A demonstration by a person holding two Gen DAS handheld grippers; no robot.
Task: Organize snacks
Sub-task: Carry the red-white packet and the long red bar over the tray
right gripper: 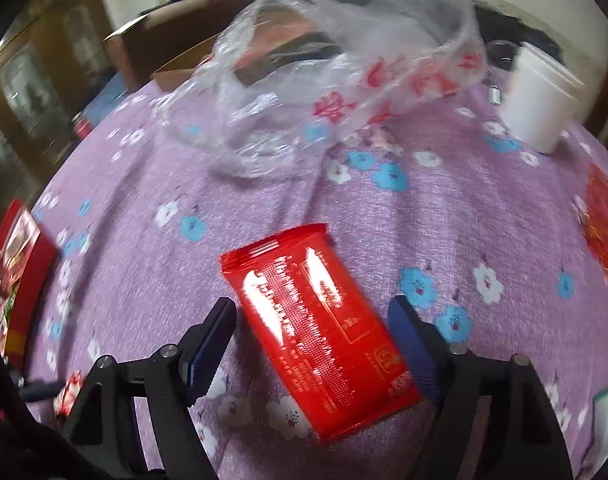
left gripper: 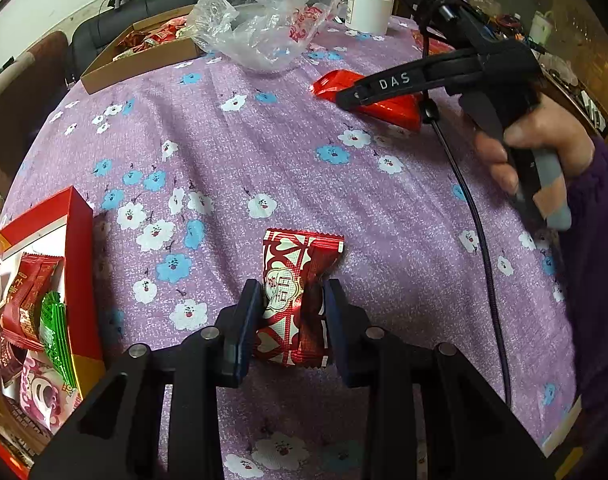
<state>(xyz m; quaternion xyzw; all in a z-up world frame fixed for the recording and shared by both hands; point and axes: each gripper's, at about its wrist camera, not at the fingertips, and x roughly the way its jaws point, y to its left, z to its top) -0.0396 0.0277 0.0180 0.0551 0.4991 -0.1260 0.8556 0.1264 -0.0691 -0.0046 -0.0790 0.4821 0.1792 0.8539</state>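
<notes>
At the far left edge of the left wrist view sits a red box [left gripper: 80, 248] with its lid off, holding several snack packets in red, green and pink wrappers. Just right of it, near the bottom centre, the left gripper [left gripper: 292, 304] is clamped on a red-and-white candy packet [left gripper: 300, 296] (hearts and a ribbon pattern on the wrapper), which is pinched at its middle and lies over the purple floral tablecloth [left gripper: 232, 152]. Further back, a cardboard tray [left gripper: 144, 60] of snacks and a crumpled clear plastic bag [left gripper: 264, 20] lie near the far edge, with a white jar [left gripper: 367, 8] beside the bag. Toward the right, the right gripper [right gripper: 311, 320] stands spread wide, its fingers on either side of a flat red foil packet [right gripper: 315, 320] that lies on the cloth, tilted; whether either pad touches it cannot be told through the blur. The right hand [left gripper: 543, 140] grips that tool's handle.
</notes>
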